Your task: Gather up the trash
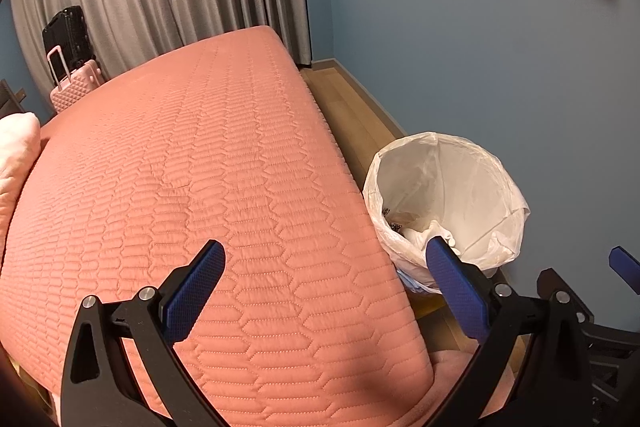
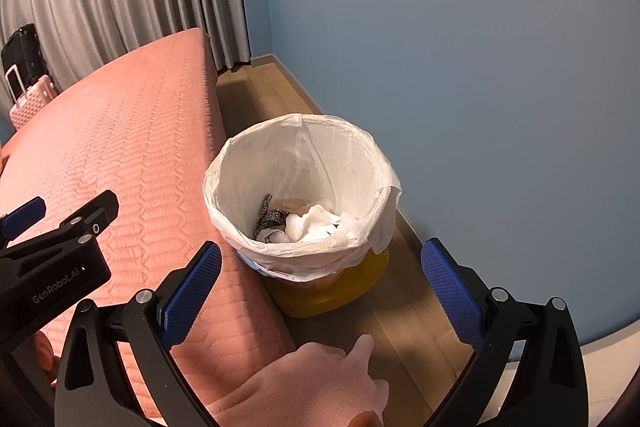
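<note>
Over the bed, from the left wrist view, the left tongs hang with their blue pads well apart and nothing between them. The pink quilted cover under them looks bare of litter; I see only a pale pillow at its left edge. Beside the bed stands the trash bin, lined with a white bag, with some crumpled white pieces in the bottom. At the far right edge part of the right tongs shows.

Beside the bed, from the right wrist view, the right tongs hang above and just short of the trash bin, pads wide apart and empty. Inside the bin lie crumpled white tissues and a spotted dark scrap, so some trash is already collected. The bin's yellow base rests on the wooden floor, touching or nearly touching the bed's side. The floor strip in sight seems free of litter. A pink fleecy cloth sits at the bottom of the frame. The left tongs reach over the bed.

My judgement: collection is well along, perhaps finished, though most of the room stays out of sight.
</note>
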The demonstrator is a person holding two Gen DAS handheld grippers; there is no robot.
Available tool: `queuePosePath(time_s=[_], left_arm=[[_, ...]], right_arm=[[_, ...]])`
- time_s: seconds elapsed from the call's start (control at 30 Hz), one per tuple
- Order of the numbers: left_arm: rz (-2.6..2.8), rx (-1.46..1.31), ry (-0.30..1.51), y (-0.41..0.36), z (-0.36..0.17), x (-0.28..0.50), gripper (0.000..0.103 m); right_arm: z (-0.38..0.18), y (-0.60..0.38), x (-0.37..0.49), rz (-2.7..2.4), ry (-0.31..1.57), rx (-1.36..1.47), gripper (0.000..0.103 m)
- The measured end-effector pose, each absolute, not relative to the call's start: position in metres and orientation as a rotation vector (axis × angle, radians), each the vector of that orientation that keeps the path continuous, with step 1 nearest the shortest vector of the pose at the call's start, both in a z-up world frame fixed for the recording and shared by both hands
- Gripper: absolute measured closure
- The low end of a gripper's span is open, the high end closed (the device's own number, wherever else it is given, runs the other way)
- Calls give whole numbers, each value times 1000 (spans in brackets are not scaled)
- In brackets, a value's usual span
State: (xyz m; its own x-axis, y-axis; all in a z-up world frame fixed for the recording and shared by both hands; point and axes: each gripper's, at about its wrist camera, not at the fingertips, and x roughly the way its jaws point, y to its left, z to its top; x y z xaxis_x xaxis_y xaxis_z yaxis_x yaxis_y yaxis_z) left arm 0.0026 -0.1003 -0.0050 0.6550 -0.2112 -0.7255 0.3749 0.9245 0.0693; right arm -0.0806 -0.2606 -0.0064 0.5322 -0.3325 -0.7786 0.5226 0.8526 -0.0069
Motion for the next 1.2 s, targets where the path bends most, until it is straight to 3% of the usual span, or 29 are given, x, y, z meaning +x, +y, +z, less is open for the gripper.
queuePosePath(time_s=[1.2], left_arm=[[-324,248,796,-108,-13,1,7]], right_arm=[[-12,-266,-82,-520,877,251,5]])
